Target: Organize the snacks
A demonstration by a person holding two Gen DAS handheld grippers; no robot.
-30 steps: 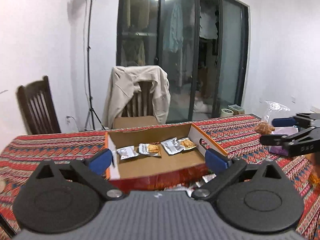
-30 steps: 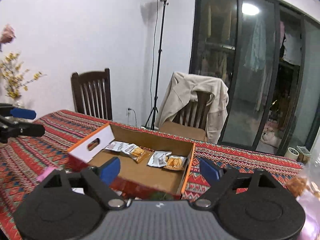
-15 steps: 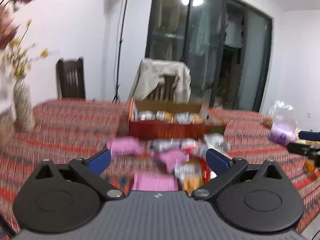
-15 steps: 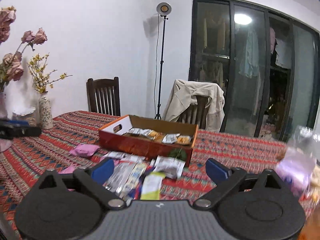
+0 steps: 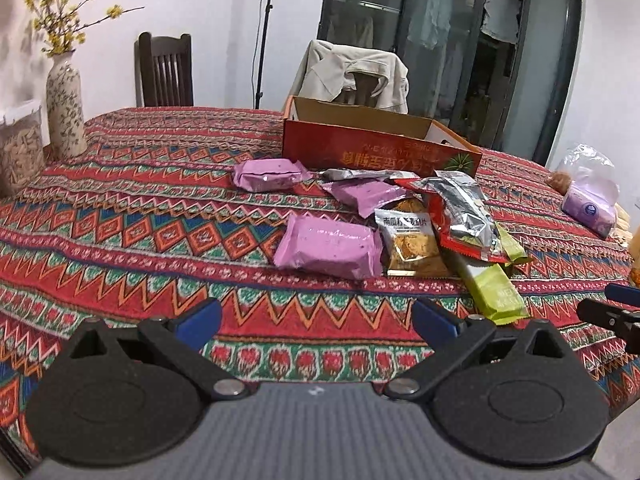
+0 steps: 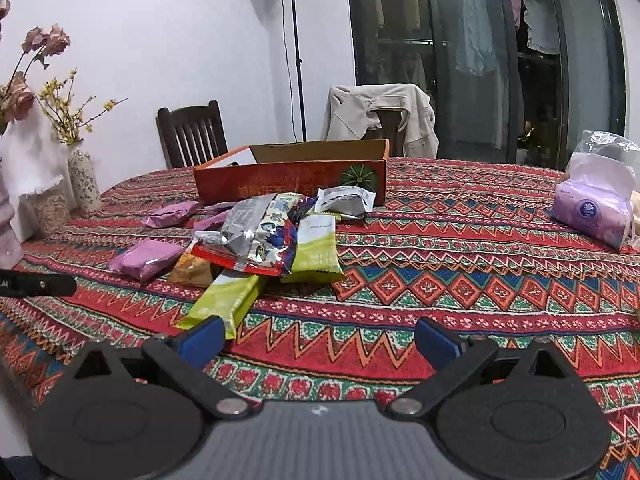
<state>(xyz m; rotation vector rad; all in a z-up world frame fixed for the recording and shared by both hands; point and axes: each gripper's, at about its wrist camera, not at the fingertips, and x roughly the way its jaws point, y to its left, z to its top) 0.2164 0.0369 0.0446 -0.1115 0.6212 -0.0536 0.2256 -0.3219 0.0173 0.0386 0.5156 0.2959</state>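
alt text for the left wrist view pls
A pile of snack packets, pink, silver, orange and green, lies on a patterned tablecloth in front of a red cardboard box. The open, empty left claw is in the foreground; a vase stands at far left.

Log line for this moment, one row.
left gripper: open, empty | right gripper: open, empty, just widened | snack pile: loose before box

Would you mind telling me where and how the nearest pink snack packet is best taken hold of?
Grip the nearest pink snack packet across its short sides, coming from above and from its near-left side. It lies flat and pillow-shaped on the tablecloth, and its right end abuts the orange cracker packet, so that side is crowded.
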